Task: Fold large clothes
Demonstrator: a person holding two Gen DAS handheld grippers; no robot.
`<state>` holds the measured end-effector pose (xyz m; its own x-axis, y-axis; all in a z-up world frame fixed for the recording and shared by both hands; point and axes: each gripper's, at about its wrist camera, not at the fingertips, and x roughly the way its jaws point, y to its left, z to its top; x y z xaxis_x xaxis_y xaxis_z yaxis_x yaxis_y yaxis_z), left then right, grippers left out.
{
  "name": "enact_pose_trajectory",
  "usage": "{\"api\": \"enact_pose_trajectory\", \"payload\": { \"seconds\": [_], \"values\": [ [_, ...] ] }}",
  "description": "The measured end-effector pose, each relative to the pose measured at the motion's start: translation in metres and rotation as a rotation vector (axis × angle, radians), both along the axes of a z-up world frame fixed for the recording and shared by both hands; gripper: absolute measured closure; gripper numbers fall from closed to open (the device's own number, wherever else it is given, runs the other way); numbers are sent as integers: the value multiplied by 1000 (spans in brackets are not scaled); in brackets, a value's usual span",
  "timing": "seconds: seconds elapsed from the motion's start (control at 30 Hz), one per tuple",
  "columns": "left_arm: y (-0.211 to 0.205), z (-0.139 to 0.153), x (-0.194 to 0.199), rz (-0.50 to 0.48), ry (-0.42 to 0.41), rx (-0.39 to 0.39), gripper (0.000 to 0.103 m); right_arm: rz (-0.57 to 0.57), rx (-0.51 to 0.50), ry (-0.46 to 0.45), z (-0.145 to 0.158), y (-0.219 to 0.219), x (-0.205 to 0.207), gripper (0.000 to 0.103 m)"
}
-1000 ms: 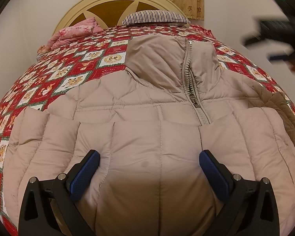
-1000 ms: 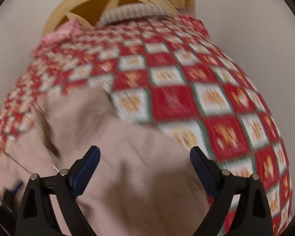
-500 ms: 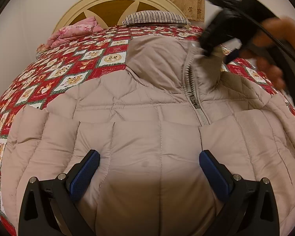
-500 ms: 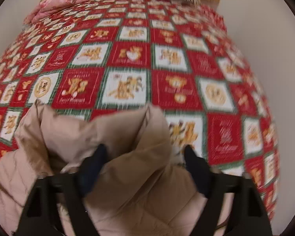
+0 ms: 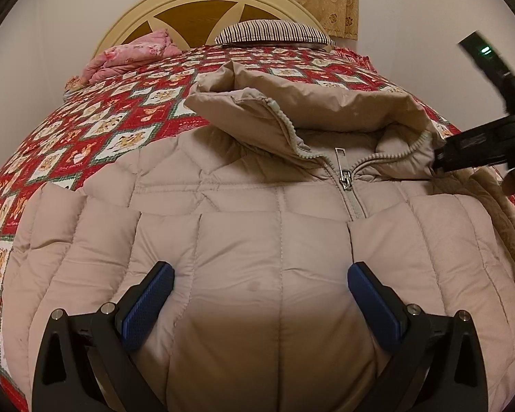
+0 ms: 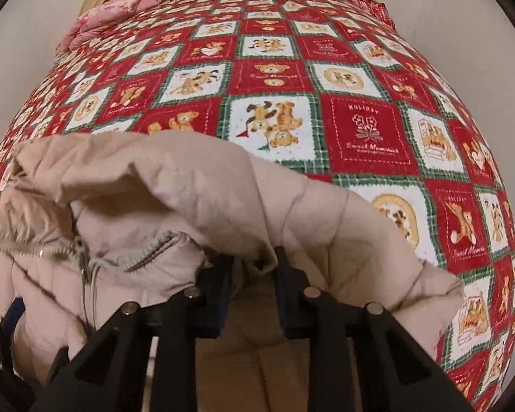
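A beige puffer jacket (image 5: 264, 240) lies front up on the bed, zipped to the chest, its collar (image 5: 312, 110) folded down toward me. My left gripper (image 5: 261, 292) is open and empty, hovering over the jacket's lower front. My right gripper (image 6: 252, 267) is shut on the jacket's collar edge (image 6: 257, 257) and holds it lifted; it also shows in the left wrist view (image 5: 477, 147) at the collar's right end.
The bed has a red, white and green teddy-bear quilt (image 6: 326, 79). A pink folded blanket (image 5: 130, 55) and a striped pillow (image 5: 274, 32) lie by the rounded headboard (image 5: 202, 3). A white wall runs along the right side.
My right gripper has closed on the collar and pulled it down and to the right, folding it over and opening the top of the zip. My left gripper has stayed put.
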<state>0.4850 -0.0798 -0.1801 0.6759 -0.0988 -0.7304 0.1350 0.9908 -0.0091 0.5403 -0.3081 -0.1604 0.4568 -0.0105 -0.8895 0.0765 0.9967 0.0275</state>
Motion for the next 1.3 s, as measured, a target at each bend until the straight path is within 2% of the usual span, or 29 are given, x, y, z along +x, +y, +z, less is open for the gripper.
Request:
{"api": "enact_pose_trajectory", "payload": {
  "seconds": [0.03,0.1,0.2,0.27,0.3,0.33,0.37,0.43,0.5,0.53,0.6,0.67,0.73,0.8,0.83,0.9,0.93,0.97,1.03,1.07,1.13,1.17,1.2,1.23,1.27,1.3],
  "values": [
    [0,0,0,0,0,0,1,1,-5,-9,7,-2,-4,57],
    [0,0,0,0,0,0,1,-20,-22,-39,23,-8,-11,57],
    [-1,0,0,1,-2,5,1,-71,-56,-161,62,-8,-9,54],
    [0,0,0,2,-3,5,1,-61,-56,-273,87,5,14,43],
    [0,0,0,2,-2,5,1,-41,-33,-292,93,11,29,32],
    [-1,0,0,1,-2,3,1,-21,-15,-257,91,21,52,24],
    [0,0,0,1,-2,0,1,-10,13,-197,84,28,72,25],
    [5,4,-2,0,-11,-25,1,41,87,-51,58,44,103,33],
    [21,16,-9,11,-26,-100,1,122,18,61,28,67,108,45],
    [32,27,-14,28,-47,-137,1,155,-19,82,18,73,102,45],
    [57,65,-16,40,-172,-186,1,198,-29,92,3,75,82,46],
    [74,95,0,88,-234,-189,1,236,-44,59,-4,71,60,46],
    [83,116,24,117,-272,-231,1,258,-82,11,-10,74,41,46],
    [74,128,52,118,-269,-231,1,252,-96,-28,-18,71,31,46],
    [63,132,62,102,-271,-222,1,241,-92,-47,-18,69,30,46],
    [37,133,80,-7,-264,-215,1,226,-81,-66,-19,67,30,46],
    [23,129,90,-46,-250,-187,1,221,-83,-76,-18,68,29,46],
    [10,123,99,-50,-231,-137,1,223,-96,-90,-18,70,25,46],
    [-3,107,107,-74,-190,-89,1,231,-100,-118,-18,72,19,45],
    [-12,86,115,-77,-109,3,1,233,-84,-133,-17,70,16,45],
    [-11,55,123,-24,-16,155,1,240,-43,-162,-11,62,8,45],
    [-8,34,128,-10,59,199,1,244,-9,-179,-6,57,3,44],
    [1,18,131,7,127,184,1,245,28,-201,0,53,-2,44],
    [13,10,132,17,166,94,1,240,62,-227,7,48,-7,44],
    [25,8,132,32,183,10,1,228,98,-261,16,43,-11,44],
    [30,8,132,42,186,-25,1,204,131,-301,27,37,-14,44]
  ]
}}
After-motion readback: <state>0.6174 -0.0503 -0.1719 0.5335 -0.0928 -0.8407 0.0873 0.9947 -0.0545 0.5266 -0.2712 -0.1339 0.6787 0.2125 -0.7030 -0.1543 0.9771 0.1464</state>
